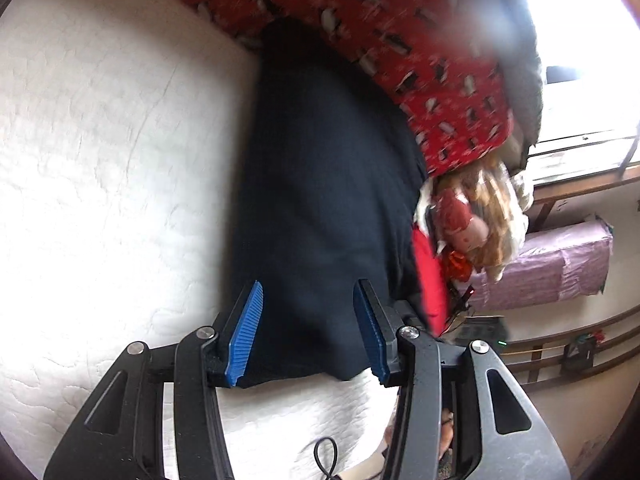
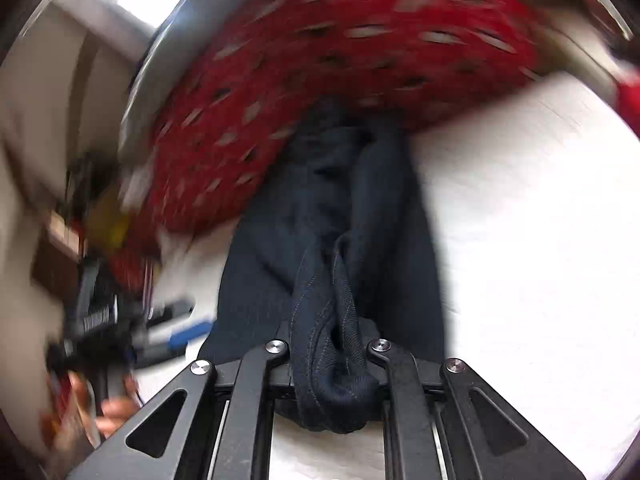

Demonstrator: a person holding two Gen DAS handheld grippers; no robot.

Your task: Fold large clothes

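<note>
A dark navy garment [image 1: 320,208] lies lengthwise on a white quilted bed [image 1: 100,160]. My left gripper [image 1: 308,328] is open, its blue pads [image 1: 244,336] straddling the garment's near end just above the cloth, holding nothing. In the right wrist view my right gripper [image 2: 332,360] is shut on a bunched, stitched edge of the same navy garment [image 2: 340,208]; the cloth hides its pads and hangs down between the fingers. The left gripper shows blurred at the left of that view [image 2: 160,336], held by a hand.
A red patterned blanket [image 1: 400,40] covers the garment's far end and also shows in the right wrist view [image 2: 320,60]. A doll [image 1: 472,216] lies at the bed's right edge. A purple wrapped box [image 1: 552,268], wooden rails and a bright window stand beyond.
</note>
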